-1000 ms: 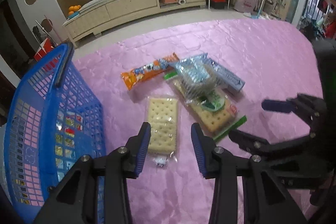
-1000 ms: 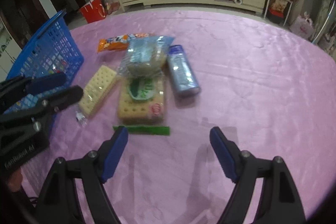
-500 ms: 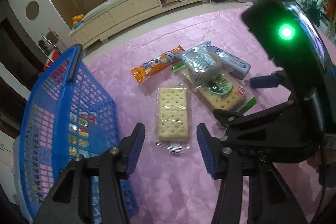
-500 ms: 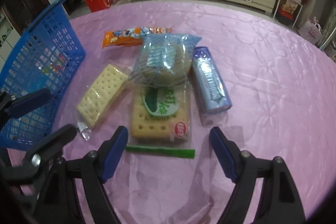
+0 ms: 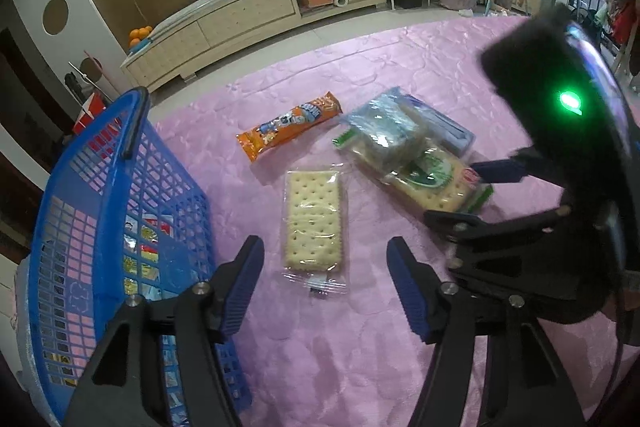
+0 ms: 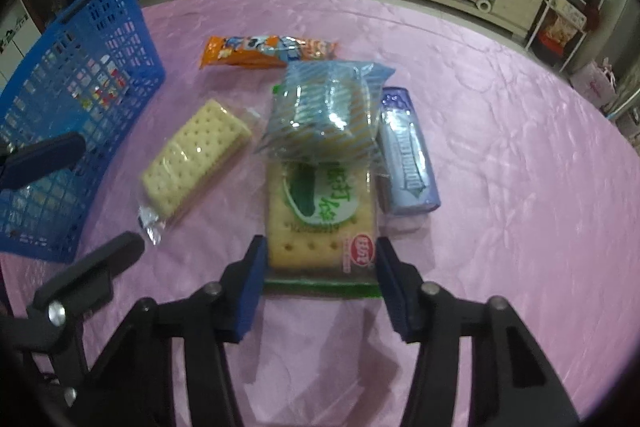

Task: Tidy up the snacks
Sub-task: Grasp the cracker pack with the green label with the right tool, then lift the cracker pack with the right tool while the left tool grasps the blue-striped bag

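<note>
Far left of both claws: blue basket [image 5: 120, 211] on the pink tablecloth [image 5: 400, 75], a few wrappers visible through its mesh, right up against the left gripper [image 5: 324, 281]. Left gripper's jaws just been opening, now moderately wide, hovering with nothing pinched; plain cracker pack [image 5: 313, 223] just ahead of the gap, its crimped end closest to the tips, not touched. Further ahead of that claw and a bit left, orange snack bar [image 5: 289, 131] lying at a slant, apart from the crackers. Moving right, off to the left claw's right and directly ahead of the right gripper [image 6: 318, 265]: green-label cracker pack [image 6: 322, 223], with a clear striped bag [image 6: 326, 111] sitting on its far end. Right gripper's jaws just been closing, now narrowed around the near end of that green-label pack, blue pads [image 6: 250, 279] flanking its sides; can't tell if actually pressing yet or just beside the wrapper. Green sealed edge of the pack right between the fingers. Ahead and right of that claw, purple-blue pack [image 6: 406, 155] alongside the green-label one, touching the striped bag.
</note>
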`<action>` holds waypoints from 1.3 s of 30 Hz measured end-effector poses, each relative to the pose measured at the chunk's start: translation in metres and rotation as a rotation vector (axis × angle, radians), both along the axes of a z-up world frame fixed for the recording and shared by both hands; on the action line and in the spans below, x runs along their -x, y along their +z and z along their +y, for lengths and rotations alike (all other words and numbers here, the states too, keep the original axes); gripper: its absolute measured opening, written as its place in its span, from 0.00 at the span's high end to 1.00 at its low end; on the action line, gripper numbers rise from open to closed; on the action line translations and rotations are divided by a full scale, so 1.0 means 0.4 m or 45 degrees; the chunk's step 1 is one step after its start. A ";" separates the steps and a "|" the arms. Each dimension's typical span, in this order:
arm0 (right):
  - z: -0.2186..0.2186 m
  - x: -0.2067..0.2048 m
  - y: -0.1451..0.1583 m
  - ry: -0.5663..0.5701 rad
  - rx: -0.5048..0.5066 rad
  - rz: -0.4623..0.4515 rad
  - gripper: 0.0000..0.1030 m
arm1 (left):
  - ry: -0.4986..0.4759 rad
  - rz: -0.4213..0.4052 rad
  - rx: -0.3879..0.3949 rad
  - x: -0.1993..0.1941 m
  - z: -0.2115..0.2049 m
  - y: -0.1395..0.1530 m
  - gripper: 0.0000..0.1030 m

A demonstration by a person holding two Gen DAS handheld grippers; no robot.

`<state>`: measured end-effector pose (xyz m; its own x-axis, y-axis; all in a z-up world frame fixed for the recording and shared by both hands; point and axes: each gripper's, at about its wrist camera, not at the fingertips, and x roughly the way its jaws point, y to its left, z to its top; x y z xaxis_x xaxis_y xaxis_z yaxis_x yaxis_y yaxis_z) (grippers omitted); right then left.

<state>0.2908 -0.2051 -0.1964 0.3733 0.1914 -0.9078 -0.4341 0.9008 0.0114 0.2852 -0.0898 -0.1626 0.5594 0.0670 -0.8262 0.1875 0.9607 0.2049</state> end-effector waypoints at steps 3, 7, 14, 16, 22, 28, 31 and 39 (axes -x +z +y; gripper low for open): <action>-0.031 0.030 0.011 -0.011 0.002 -0.009 0.44 | -0.004 0.000 0.028 0.000 -0.003 0.009 0.40; -0.073 0.068 0.026 -0.026 -0.010 -0.016 0.44 | -0.013 0.008 0.096 0.001 -0.006 0.018 0.37; -0.153 0.152 0.060 -0.087 -0.022 -0.079 0.44 | -0.047 0.052 0.261 0.027 -0.010 0.024 0.33; -0.178 0.162 0.072 -0.104 -0.033 -0.103 0.44 | -0.058 0.065 0.308 0.033 -0.020 0.029 0.33; -0.205 0.201 0.103 -0.122 -0.031 -0.173 0.44 | -0.140 0.043 0.409 0.061 -0.078 0.069 0.33; -0.180 0.270 0.093 -0.059 0.014 -0.207 0.44 | -0.241 0.067 0.414 0.086 -0.129 0.064 0.31; -0.160 0.316 0.072 0.010 0.004 -0.194 0.44 | -0.381 0.094 0.355 0.103 -0.151 0.030 0.31; -0.142 0.357 0.026 0.158 -0.011 -0.128 0.44 | -0.584 0.168 0.203 0.112 -0.160 -0.051 0.31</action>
